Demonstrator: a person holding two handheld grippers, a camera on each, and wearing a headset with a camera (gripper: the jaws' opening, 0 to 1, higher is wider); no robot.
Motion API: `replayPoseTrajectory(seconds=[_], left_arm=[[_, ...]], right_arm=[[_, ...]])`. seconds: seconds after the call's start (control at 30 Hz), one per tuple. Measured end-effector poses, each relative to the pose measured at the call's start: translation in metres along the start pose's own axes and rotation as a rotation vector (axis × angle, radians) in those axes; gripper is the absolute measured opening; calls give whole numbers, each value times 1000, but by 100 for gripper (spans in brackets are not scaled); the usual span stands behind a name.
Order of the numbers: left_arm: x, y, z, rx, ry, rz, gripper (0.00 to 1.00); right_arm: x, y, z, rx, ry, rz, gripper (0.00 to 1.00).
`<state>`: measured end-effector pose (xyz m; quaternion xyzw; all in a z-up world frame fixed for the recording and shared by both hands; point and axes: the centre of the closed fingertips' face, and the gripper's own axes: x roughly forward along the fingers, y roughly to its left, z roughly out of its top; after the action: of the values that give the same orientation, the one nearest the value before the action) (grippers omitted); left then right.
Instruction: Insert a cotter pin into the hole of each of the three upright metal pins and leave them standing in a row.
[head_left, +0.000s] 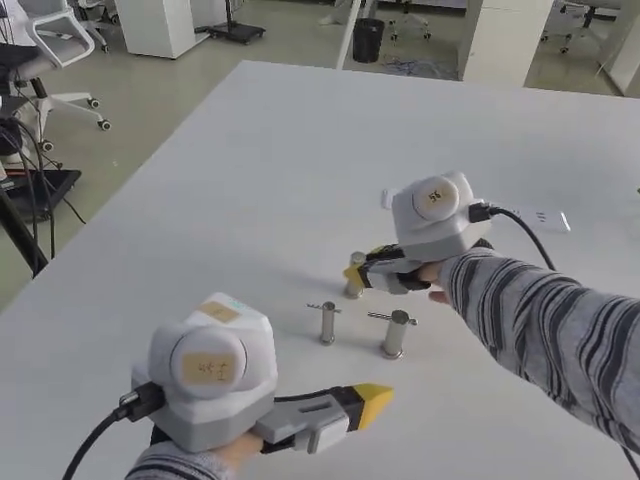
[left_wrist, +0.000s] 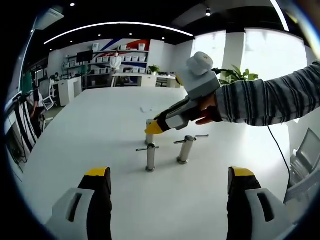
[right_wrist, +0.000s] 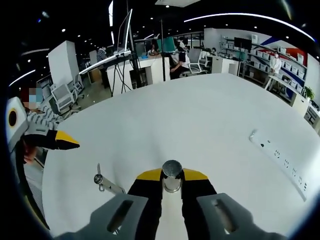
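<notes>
Left tongs gape wide and empty; right tongs clamp the far metal pin.

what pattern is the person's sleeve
Grey-and-dark stripes on the long sleeve, clearest in the head view.

On the white counter, two short upright steel pins stand side by side mid-counter. A third steel pin stands behind them, clamped in the right claw. A white power strip lies toward the far right edge.

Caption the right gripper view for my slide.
Right tongs grip an upright metal pin on the white table.
</notes>
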<state>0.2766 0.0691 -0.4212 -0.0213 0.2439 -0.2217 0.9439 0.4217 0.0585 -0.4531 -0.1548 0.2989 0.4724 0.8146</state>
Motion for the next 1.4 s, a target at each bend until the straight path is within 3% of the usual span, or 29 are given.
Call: replayPoseTrajectory(seconds=[0.27, 0.63, 0.77, 1.03, 1.4], left_arm=[[-6, -2, 0, 38, 6, -12, 97], [-15, -9, -1, 72, 20, -38, 97], [-18, -11, 0, 73, 13, -42, 96], [-26, -16, 0, 82, 9, -56, 96], [-37, -22, -3, 92, 10, -57, 94]], right_arm=[[-10, -17, -7, -5, 15, -25, 8], [-46, -36, -22, 32, 8, -76, 8], [-60, -29, -32, 65, 3, -88, 8], [-87, -16, -57, 62, 26, -106, 8], [-110, 5, -82, 88, 24, -121, 8]])
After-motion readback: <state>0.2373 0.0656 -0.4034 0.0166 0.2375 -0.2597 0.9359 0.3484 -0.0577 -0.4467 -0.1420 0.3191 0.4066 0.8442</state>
